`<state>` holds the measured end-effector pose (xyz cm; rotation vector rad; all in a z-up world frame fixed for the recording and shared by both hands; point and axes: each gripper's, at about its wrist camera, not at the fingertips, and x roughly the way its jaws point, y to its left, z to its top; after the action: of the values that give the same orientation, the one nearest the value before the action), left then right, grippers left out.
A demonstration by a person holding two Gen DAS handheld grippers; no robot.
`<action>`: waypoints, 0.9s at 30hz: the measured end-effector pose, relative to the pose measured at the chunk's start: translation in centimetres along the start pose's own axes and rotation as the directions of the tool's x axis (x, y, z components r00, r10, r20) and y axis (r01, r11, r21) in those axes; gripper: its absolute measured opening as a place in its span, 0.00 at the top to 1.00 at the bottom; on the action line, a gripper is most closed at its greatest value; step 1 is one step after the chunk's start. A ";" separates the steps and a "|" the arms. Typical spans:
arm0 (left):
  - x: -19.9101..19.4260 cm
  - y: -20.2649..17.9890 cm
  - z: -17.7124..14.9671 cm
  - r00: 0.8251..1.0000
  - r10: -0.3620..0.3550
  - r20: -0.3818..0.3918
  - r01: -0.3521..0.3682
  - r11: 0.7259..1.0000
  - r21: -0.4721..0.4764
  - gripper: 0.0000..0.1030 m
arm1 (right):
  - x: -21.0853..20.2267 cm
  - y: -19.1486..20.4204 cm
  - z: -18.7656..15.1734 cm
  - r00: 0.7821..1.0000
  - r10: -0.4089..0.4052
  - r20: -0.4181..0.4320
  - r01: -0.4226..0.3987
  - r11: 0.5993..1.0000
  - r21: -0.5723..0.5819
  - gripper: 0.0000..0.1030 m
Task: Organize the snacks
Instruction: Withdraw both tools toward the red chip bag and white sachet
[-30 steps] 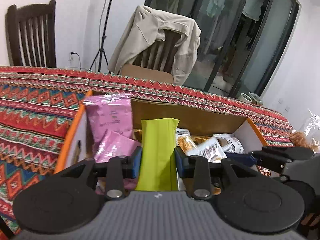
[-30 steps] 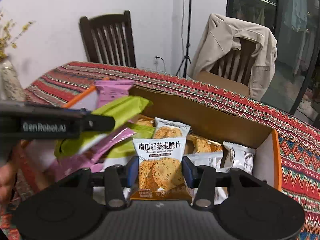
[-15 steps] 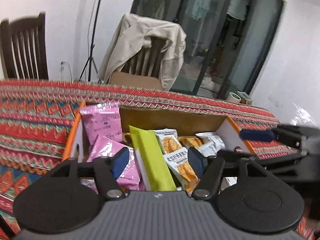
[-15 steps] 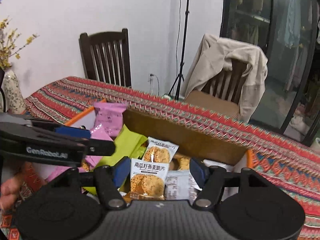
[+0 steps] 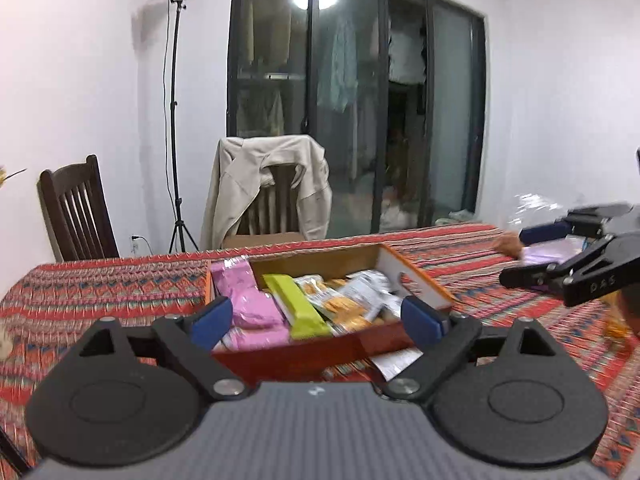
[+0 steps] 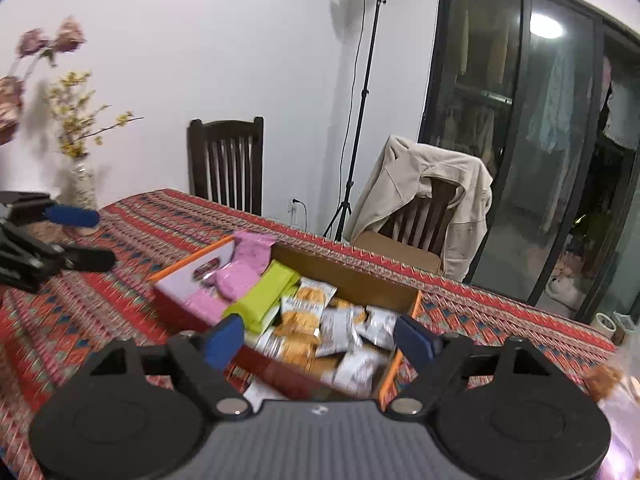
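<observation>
Box (image 5: 416,280) of snacks sits on the patterned red tablecloth (image 5: 100,292), cardboard with orange rims and a red near wall, holding pink packets (image 5: 256,312) at its left end, one lime-green packet (image 5: 298,306) beside them, and orange-and-white cracker packets (image 6: 304,312) toward the right. Left gripper (image 5: 316,320) is held above the near wall, jaws spread wide, nothing between them. Right gripper (image 6: 318,338) is likewise spread wide and empty, over the box's near right corner. The left view alone shows a loose white packet (image 5: 394,362) on the cloth against the box's near wall, and a lilac packet (image 5: 552,248) behind the right gripper at the frame's right edge. The right view alone shows a vase (image 6: 82,184) of yellow and pink flowers at the table's far left, and the left gripper apart from the box on that side. Room: white walls, a dark wooden chair (image 6: 226,164), a second chair draped with a beige jacket (image 6: 432,192), a light stand (image 6: 370,92) with its lamp lit, and dark glass sliding doors (image 5: 356,120) reflecting a ceiling light. Packet printing is blurred and unreadable; letters on the right gripper's linkage in the left view appear to read "DAS", not certain.
</observation>
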<state>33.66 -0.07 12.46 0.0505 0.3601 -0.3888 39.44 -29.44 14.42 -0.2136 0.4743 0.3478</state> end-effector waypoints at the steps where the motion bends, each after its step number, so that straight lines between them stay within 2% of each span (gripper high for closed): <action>1: -1.6 -0.5 -1.0 1.000 0.000 0.014 0.001 1.000 -0.008 0.08 | -1.4 0.5 -1.0 1.000 0.001 0.002 -0.001 1.000 0.001 0.17; 3: -4.2 -1.6 -3.1 0.999 0.035 0.041 -0.034 0.999 -0.009 0.05 | -3.7 1.5 -3.2 1.000 0.000 -0.001 0.000 1.000 0.012 0.14; 6: -7.2 -3.3 -6.9 0.984 0.162 0.070 -0.163 0.986 0.016 0.03 | -6.2 3.2 -6.8 1.000 0.001 -0.021 0.000 0.999 0.038 0.13; 9: -8.8 -3.9 -10.5 0.977 0.213 0.017 -0.212 0.977 -0.035 0.03 | -7.5 5.0 -10.7 0.998 -0.024 -0.053 0.028 0.996 0.086 0.13; 12: -9.6 -3.7 -13.5 0.971 0.230 -0.069 -0.236 0.967 -0.100 0.03 | -9.0 6.6 -14.4 0.997 -0.029 -0.068 0.038 0.988 0.147 0.13; 15: -10.3 -3.8 -15.8 0.962 0.241 -0.129 -0.256 0.960 -0.114 0.03 | -10.5 8.0 -17.1 0.998 0.025 -0.056 -0.011 0.971 0.237 0.13; 18: -10.9 -3.6 -17.0 0.959 0.240 -0.149 -0.259 0.958 -0.121 0.03 | -11.6 9.4 -18.3 0.997 0.063 -0.036 -0.050 0.956 0.288 0.13; 22: -11.1 -3.2 -17.4 0.958 0.239 -0.156 -0.258 0.958 -0.122 0.03 | -11.7 10.3 -18.5 0.999 0.043 0.004 -0.042 0.953 0.299 0.12; 27: -10.7 -2.7 -17.5 0.958 0.241 -0.156 -0.262 0.956 -0.134 0.03 | -9.1 10.1 -18.3 1.000 0.000 -0.011 0.004 0.950 0.314 0.11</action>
<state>17.55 3.30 -0.05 -0.0279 0.5132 -0.1035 20.64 -27.74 1.68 0.0939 0.5334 0.2645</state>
